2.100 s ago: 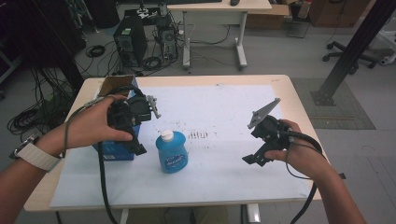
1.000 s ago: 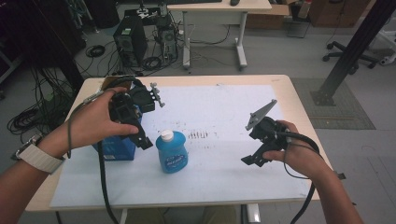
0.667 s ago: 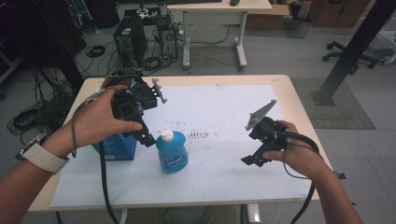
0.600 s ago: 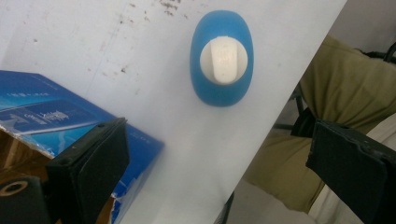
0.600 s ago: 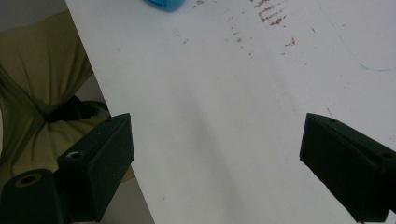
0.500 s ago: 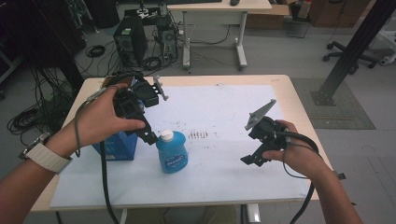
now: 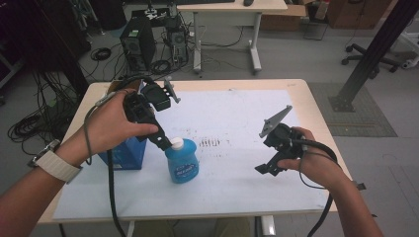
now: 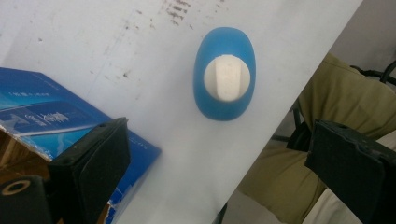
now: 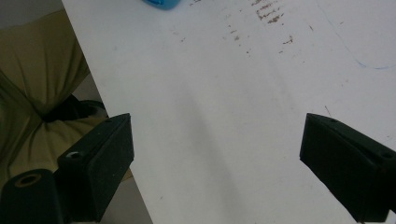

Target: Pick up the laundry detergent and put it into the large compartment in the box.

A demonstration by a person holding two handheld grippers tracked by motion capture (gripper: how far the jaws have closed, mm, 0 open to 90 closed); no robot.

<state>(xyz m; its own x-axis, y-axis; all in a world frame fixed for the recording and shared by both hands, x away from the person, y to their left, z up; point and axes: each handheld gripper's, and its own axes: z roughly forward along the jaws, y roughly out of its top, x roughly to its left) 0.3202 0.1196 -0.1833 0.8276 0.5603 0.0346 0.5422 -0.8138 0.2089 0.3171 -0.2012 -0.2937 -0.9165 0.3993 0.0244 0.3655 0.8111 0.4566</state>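
Table point(image 7: 237, 85) under white sheet, scuffed | computers beyond, perhaps | my left gripper point(image 7: 165, 143) wide open above blue bottle point(image 7: 182, 160) | blue box point(image 7: 126, 154) beside | my right gripper point(image 7: 264, 169) wide open, empty

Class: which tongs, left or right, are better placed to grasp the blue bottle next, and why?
Left. The left tongs hang open right above the blue bottle, looking down on its white cap. The right tongs sit open well off to the side.
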